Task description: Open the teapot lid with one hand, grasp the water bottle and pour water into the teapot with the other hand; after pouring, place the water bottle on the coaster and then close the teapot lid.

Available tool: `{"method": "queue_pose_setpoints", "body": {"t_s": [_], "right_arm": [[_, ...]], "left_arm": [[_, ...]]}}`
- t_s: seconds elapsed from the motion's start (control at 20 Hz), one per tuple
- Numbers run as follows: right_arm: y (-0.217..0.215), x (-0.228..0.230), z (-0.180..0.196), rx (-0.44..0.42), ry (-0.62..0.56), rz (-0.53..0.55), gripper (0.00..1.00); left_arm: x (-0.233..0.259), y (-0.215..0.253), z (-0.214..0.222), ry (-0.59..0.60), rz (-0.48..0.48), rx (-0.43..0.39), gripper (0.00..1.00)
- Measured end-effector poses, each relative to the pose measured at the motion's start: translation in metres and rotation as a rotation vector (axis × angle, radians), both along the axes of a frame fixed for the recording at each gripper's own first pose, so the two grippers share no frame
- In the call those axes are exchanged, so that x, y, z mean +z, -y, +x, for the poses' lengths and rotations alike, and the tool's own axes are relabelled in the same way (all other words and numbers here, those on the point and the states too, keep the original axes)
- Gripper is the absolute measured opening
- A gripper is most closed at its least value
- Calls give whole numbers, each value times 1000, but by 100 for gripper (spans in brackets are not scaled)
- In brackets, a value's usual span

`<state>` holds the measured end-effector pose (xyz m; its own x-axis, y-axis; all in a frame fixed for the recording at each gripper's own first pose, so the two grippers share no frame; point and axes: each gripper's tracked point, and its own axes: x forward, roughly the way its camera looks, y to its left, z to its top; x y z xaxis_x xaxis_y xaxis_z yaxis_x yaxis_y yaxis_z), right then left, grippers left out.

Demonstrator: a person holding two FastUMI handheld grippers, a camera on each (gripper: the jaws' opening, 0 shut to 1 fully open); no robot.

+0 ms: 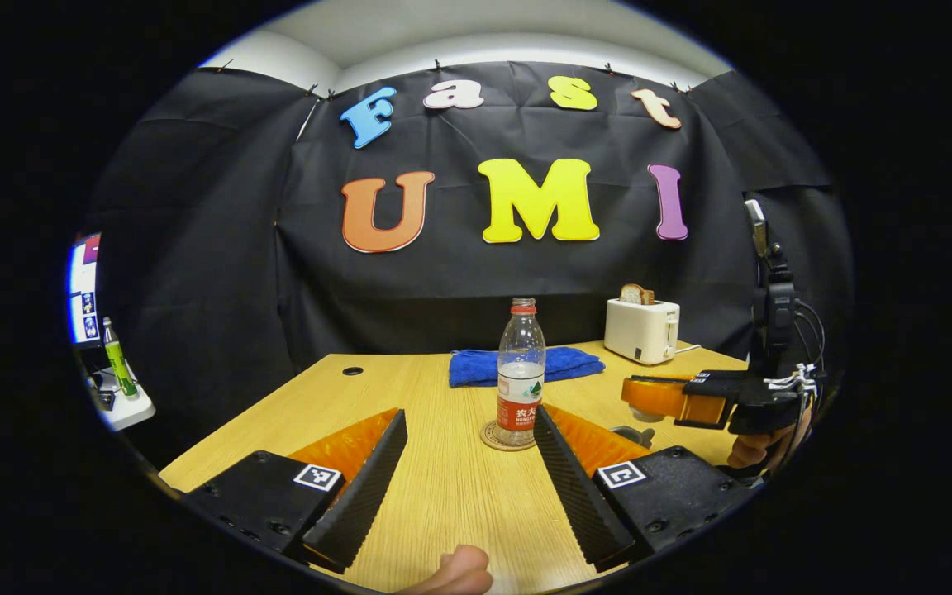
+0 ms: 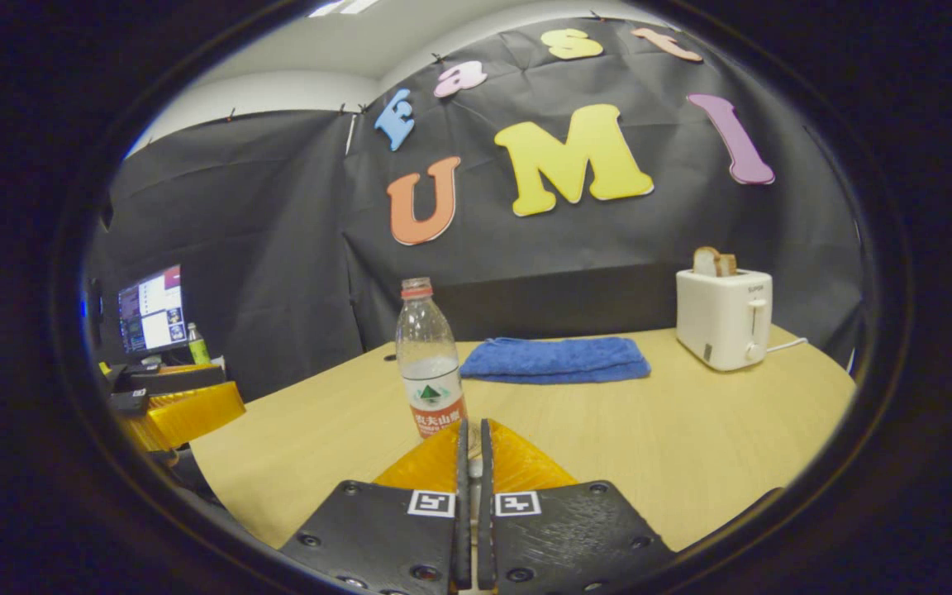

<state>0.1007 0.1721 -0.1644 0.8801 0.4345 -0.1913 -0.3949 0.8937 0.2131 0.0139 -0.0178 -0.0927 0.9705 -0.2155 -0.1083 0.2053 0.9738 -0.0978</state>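
Pale wood-grain table (image 1: 443,487) carries every item. Left gripper view: water bottle (image 1: 521,372) stands upright at 12 o'clock from the left gripper (image 1: 468,446), red cap on, seated on a round coaster (image 1: 499,438). Left gripper's fingers are spread wide apart, nothing between them; the bottle is beyond the tips, not touched. A fingertip of the holding hand (image 1: 455,572) shows at 6 o'clock.

Right gripper (image 1: 649,397) sits at 3 o'clock in the same view, held low over a small grey rounded object (image 1: 633,434) on the table; cannot tell whether that is the teapot. Holding fingers show beneath it.

Right gripper view: right gripper (image 2: 473,438) has its fingers nearly together, a small pale thing (image 2: 473,469) pinched in the narrow gap; cannot tell what. Bottle at 11 o'clock, just beyond the tips.

Folded blue towel (image 2: 554,359) lies behind the bottle. White toaster (image 2: 722,318), bread in its slot, stands at 2 o'clock. Monitor (image 2: 150,307) at 9 o'clock, off the table.
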Motion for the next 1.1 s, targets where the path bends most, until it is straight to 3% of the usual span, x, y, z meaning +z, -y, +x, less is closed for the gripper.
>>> {"method": "queue_pose_setpoints", "body": {"t_s": [0.25, 0.8, 0.85, 0.9, 1.05, 1.1], "right_arm": [[-16, -23, 6, 9, 7, -82, 3], [-10, -19, 7, -6, 27, -81, 10], [-7, -17, 5, -9, 28, -71, 21], [-6, -13, 2, -10, 29, -62, 26], [4, 4, -9, -23, 53, -72, 67], [12, 13, -13, -41, 72, -77, 75]], "left_arm": [[-16, 2, 5, -42, 9, -9, 97], [-22, 12, 3, -64, 21, -44, 97], [-22, 12, 2, -63, 24, -44, 97], [-20, 12, 1, -61, 27, -44, 97], [-14, 11, -1, -53, 34, -34, 97], [-10, 10, -4, -48, 37, -27, 97]]}}
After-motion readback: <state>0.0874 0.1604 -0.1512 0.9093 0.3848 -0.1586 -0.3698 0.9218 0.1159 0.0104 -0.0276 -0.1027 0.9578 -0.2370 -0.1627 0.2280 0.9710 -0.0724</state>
